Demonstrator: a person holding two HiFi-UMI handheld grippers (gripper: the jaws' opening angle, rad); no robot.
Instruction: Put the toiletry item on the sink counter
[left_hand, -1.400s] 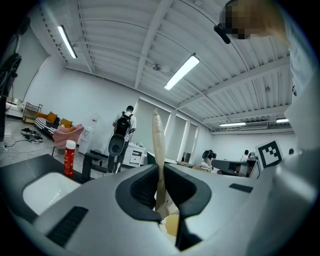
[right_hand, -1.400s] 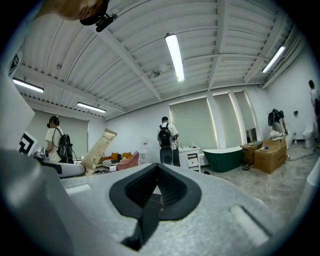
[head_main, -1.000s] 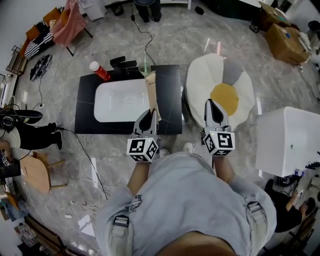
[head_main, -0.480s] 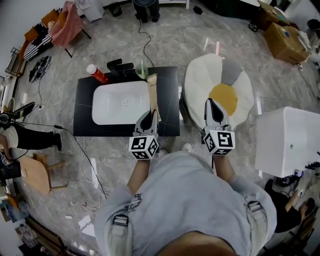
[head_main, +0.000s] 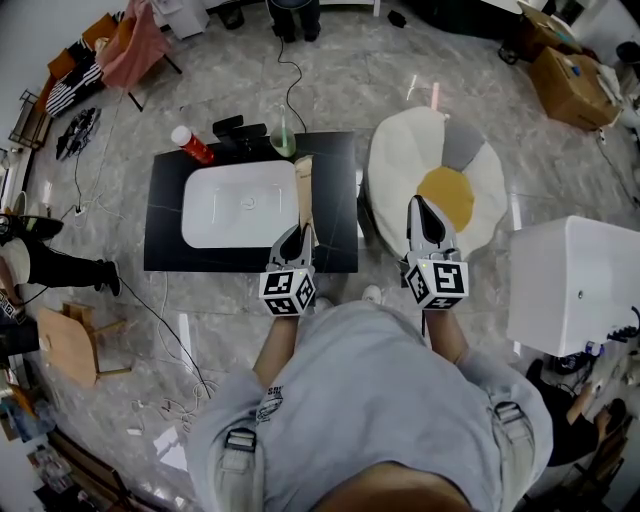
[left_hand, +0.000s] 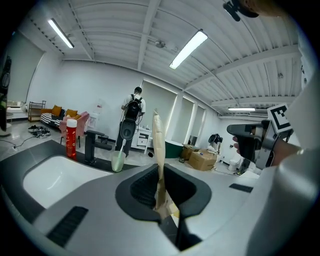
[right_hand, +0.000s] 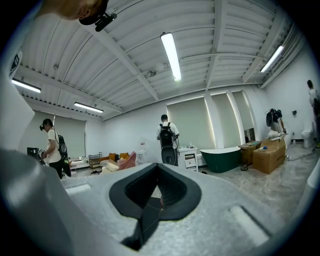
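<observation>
Black sink counter (head_main: 338, 175) lies directly ahead of the left gripper (head_main: 297, 240), which is clamped narrow on the near end of the beige toiletry tube (head_main: 303, 195), its long axis running straight out over the counter's right strip beside the basin (head_main: 235, 205), while the right gripper (head_main: 417, 206) hangs closed and empty.

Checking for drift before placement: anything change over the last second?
Barely. The left gripper, shut on the beige tube, edged slightly forward over the sink counter's front edge. Nothing grabbed or released. The right gripper stays shut and empty beside the counter; red bottle and cup unmoved.
</observation>
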